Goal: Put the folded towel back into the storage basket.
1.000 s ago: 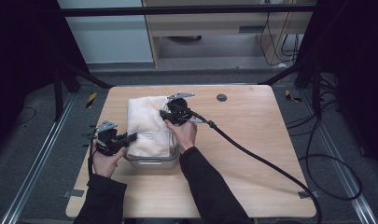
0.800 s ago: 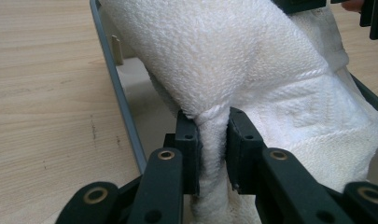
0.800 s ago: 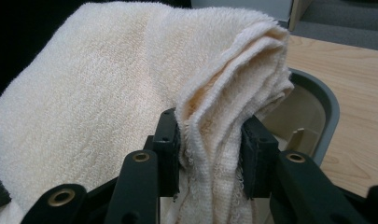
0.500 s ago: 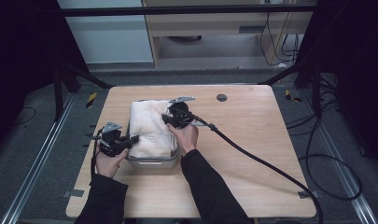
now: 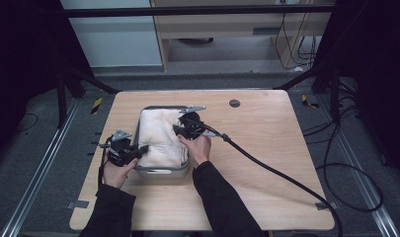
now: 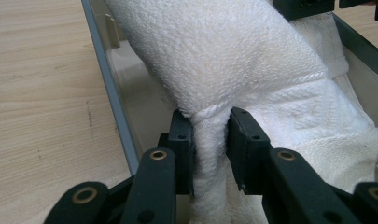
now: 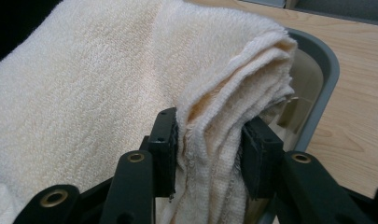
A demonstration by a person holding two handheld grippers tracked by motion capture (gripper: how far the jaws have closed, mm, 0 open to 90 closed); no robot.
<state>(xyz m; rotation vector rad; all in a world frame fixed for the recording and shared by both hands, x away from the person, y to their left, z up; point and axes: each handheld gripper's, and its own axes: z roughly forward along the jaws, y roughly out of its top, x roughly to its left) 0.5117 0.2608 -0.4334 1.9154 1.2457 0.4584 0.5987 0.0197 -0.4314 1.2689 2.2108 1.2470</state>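
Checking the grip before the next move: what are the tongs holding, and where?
Both hold the white towel: left tongs pinch a bunched fold, right tongs clamp its layered edge over the bin.

A lab: wooden table (image 5: 266, 148) on grey carpet, floor rails (image 5: 34, 182), trailing cables (image 5: 345, 168).

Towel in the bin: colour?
White to cream terry towel, plain, no pattern; shows best in the left gripper view.

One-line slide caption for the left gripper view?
Left gripper shut on a fold of white towel over the grey bin's rim.
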